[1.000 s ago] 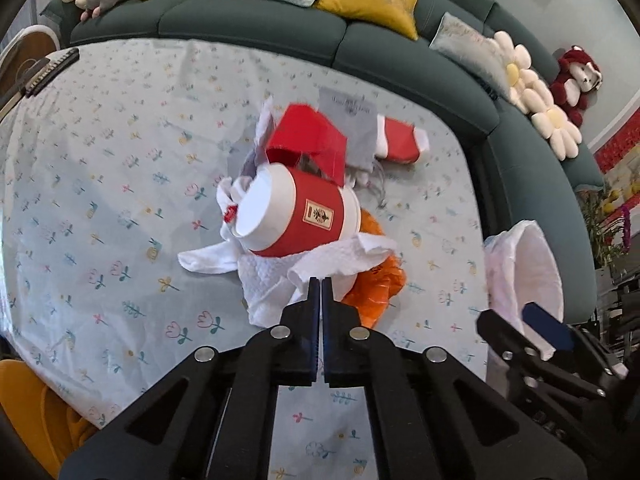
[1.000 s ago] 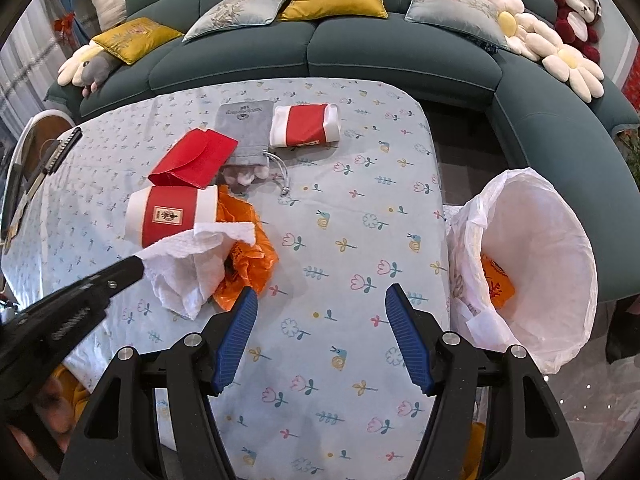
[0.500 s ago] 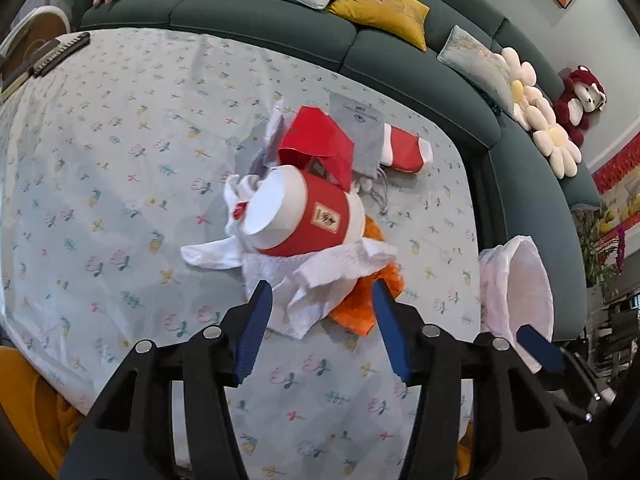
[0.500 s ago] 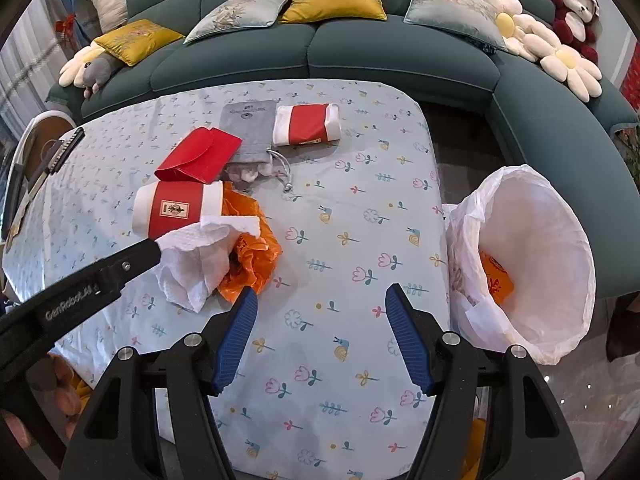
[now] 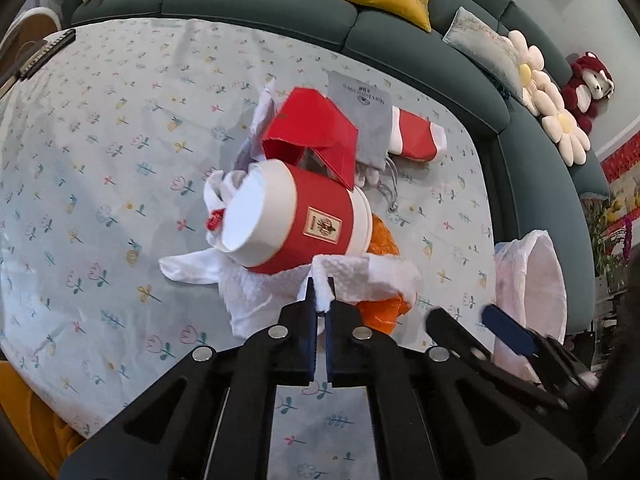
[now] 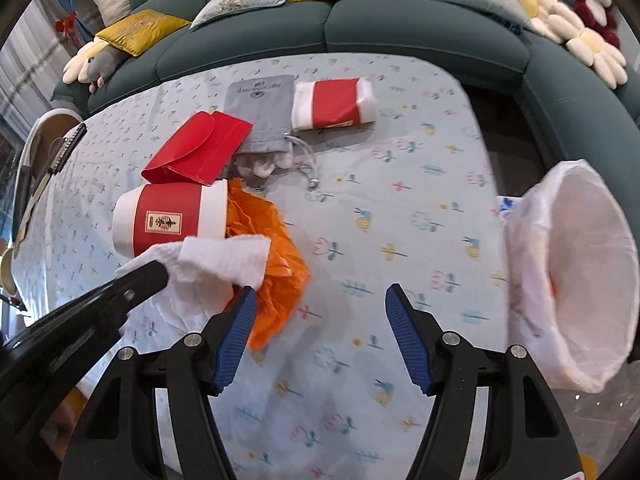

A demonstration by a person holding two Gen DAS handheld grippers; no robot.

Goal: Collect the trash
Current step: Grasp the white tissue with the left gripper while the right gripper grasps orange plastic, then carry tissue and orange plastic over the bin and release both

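White paper towel [image 5: 360, 276], pinched by left tool [image 5: 319, 296], overlaps orange wrapper [image 6: 276, 264].

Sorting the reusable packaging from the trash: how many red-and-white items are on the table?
2. A round box lies on its side against the paper towel; a flat pack sits beside the grey pouch. Others may be hidden underneath.

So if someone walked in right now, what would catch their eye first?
Probably the heap of rubbish mid-table: a red and white round box lying on its side over white paper towel and crumpled orange plastic. The left gripper is pinched shut on that towel, while the right gripper is open beside the heap. A white-lined trash bag gapes at the table's right edge.
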